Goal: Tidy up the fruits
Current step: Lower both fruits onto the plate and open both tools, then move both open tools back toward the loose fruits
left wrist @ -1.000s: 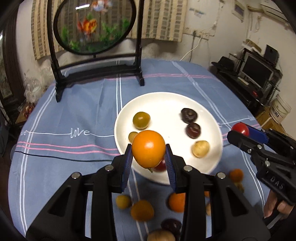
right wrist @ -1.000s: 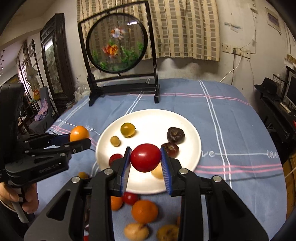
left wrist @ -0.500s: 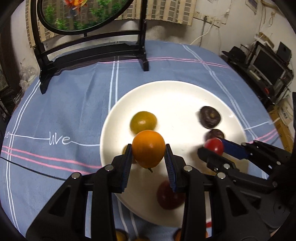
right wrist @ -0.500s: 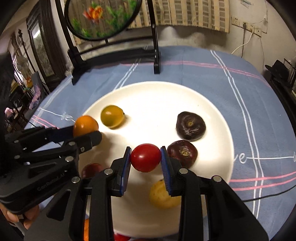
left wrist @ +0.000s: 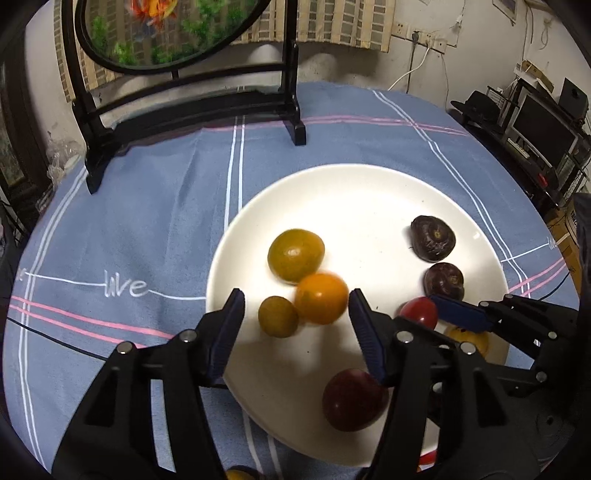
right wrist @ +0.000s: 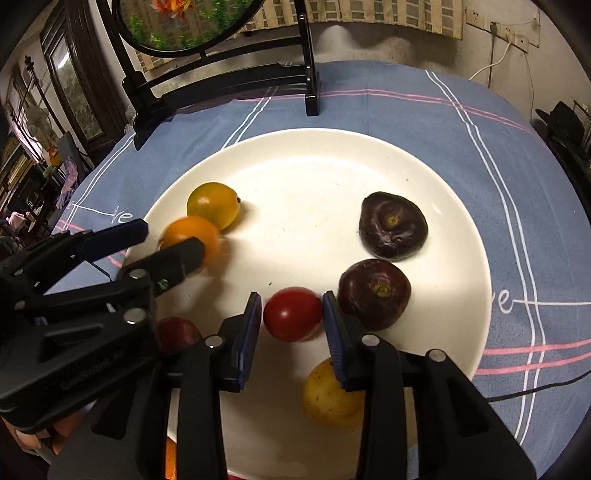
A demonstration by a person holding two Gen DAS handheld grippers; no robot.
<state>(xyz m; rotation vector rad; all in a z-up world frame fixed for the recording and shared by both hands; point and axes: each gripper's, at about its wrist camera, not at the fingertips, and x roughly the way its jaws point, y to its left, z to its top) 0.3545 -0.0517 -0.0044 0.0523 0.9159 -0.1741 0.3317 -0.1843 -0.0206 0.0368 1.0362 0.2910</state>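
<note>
1. Left wrist view: the left hand-held gripper [left wrist: 295, 325] is standing wide, with the orange fruit [left wrist: 320, 303] resting loose on the white plate [left wrist: 354, 184].
2. Right hand-held gripper [right wrist: 291, 314] is closely flanking the red tomato [right wrist: 291, 314]; contact unclear.
3. Advice: be lifting both straight up, avoiding nudging neighbours.

A blue tablecloth [left wrist: 155, 206] with white and pink stripes and the stitched word "love" [left wrist: 123, 286] covers the counter. At the far side stands a black wooden stand [left wrist: 192, 107] holding a round panel [left wrist: 166, 33] painted with orange fish and green plants. Behind it hangs a striped curtain [left wrist: 332, 26], and on the far wall to the right is a wall socket [right wrist: 495, 27] with a white cable [left wrist: 413, 70]; a dark monitor [left wrist: 543, 125] sits on a rack at the far right.
</note>
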